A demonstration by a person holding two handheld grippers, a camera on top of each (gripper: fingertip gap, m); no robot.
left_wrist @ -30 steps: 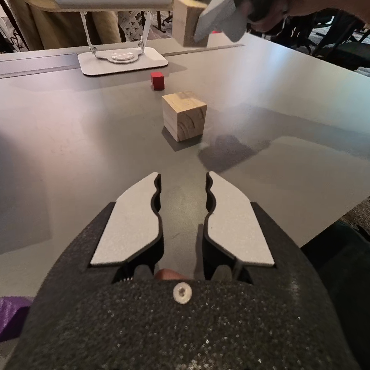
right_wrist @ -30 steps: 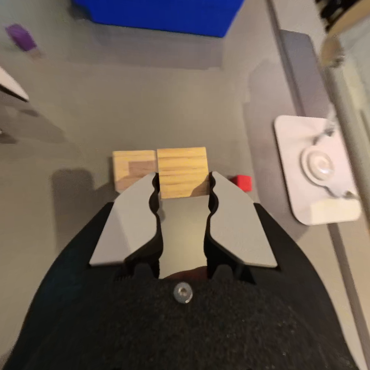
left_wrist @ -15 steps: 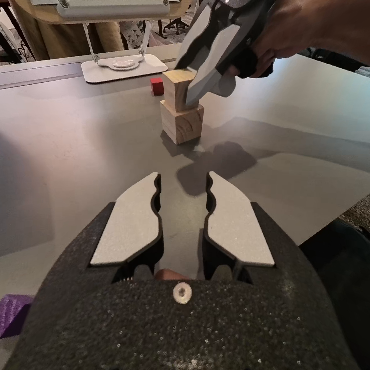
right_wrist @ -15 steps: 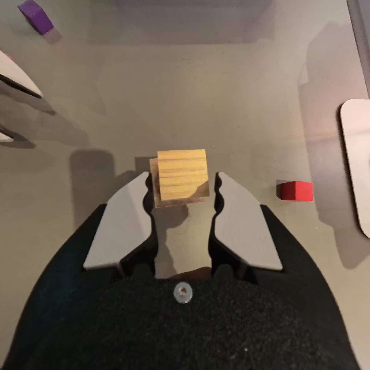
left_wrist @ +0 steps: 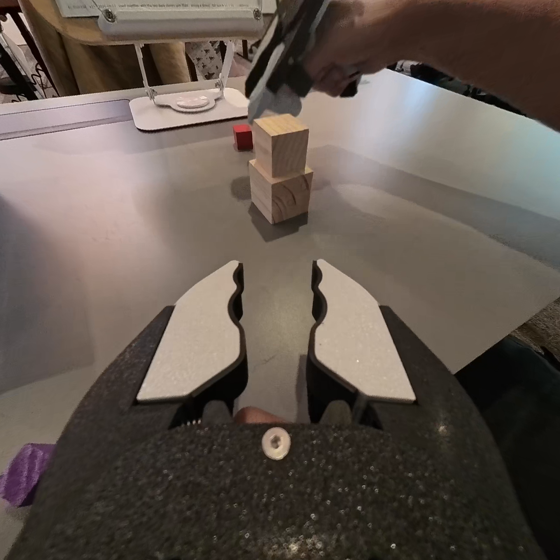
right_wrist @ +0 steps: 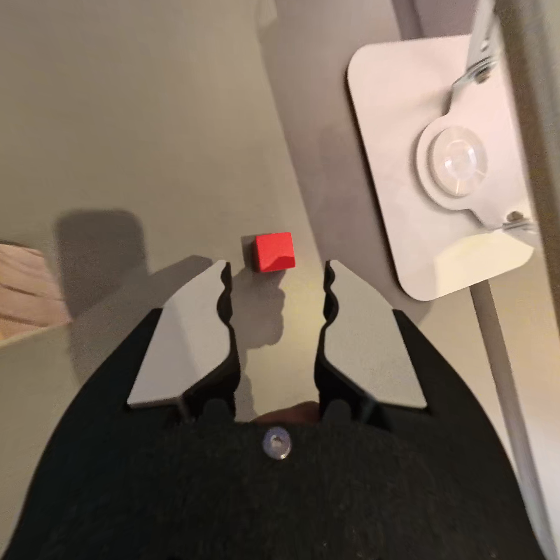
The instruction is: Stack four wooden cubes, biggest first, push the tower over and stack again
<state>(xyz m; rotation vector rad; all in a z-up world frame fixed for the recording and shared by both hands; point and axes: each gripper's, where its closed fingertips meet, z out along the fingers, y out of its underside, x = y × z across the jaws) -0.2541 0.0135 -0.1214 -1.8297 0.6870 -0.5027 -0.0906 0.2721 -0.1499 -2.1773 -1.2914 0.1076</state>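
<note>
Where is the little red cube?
On the grey table, the red cube sits just behind the two-cube wooden stack, ahead of the open right gripper.

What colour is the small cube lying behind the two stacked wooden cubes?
Red. The small cube shows best in the right wrist view, just ahead of the open right claw.

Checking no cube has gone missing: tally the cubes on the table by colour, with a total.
Plain wood: 2, a smaller cube stacked on a bigger cube
Red: 1, the red cube
Purple: 1, the purple cube at the near left edge
Total: 4
</note>
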